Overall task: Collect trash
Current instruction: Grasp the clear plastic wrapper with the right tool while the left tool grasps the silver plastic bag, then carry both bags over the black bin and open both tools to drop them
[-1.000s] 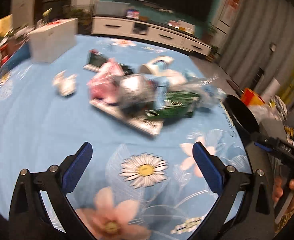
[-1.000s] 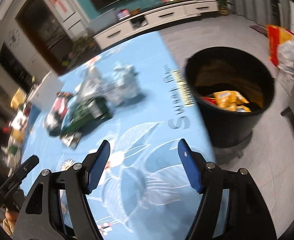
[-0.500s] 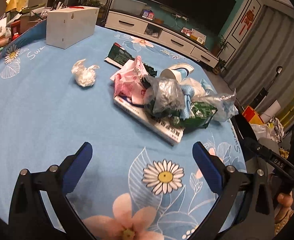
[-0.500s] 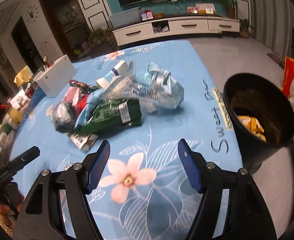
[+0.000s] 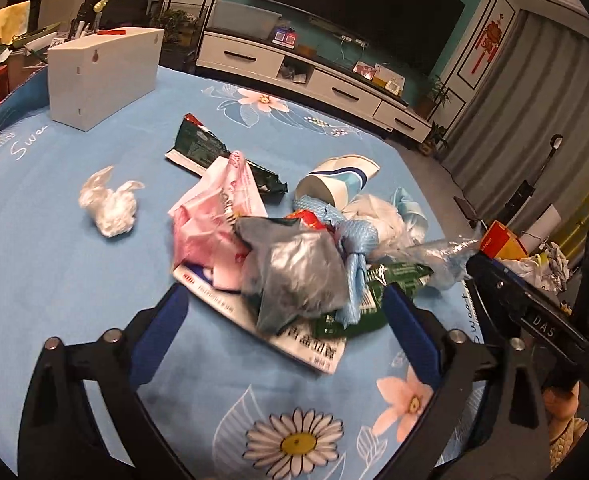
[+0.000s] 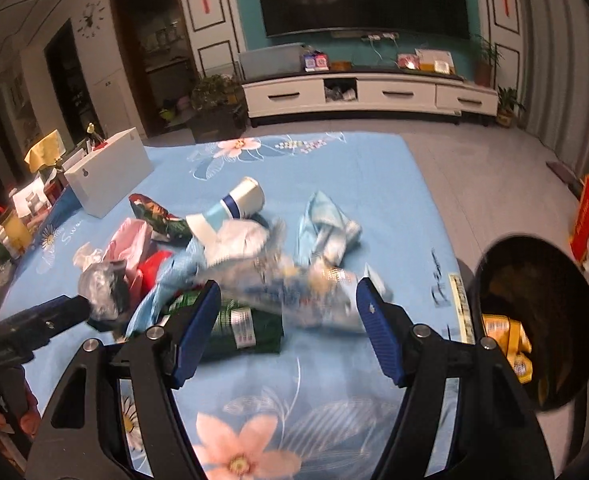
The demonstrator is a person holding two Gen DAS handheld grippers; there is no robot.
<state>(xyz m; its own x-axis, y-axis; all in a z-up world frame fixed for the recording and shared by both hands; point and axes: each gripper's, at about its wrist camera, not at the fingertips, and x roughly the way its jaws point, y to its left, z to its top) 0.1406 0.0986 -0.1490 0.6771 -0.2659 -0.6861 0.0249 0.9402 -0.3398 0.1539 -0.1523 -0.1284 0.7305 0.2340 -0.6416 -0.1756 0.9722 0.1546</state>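
A pile of trash lies on the blue flowered tablecloth (image 5: 54,272): a grey plastic bag (image 5: 294,272), a pink bag (image 5: 214,216), a paper cup (image 5: 334,184), green wrappers (image 5: 210,150), a flat printed carton (image 5: 306,340). My left gripper (image 5: 284,332) hovers just before the pile. Its jaws are closing, with the grey bag and the carton's edge in the gap, untouched by the pads. My right gripper (image 6: 288,334) stands open at the pile's other side. A clear crinkled bag (image 6: 294,292) and a green packet (image 6: 242,328) lie between its pads, unpressed.
A black bin (image 6: 534,320) holding yellow packets (image 6: 506,336) stands on the floor off the table's right edge. A white box (image 5: 102,76) sits at the far left of the table, a crumpled white tissue (image 5: 110,208) apart from the pile. Clutter lines the table's left edge.
Both grippers have come closer to the pile. The right wrist view swung from the bin toward the trash. The left jaws have narrowed a little.
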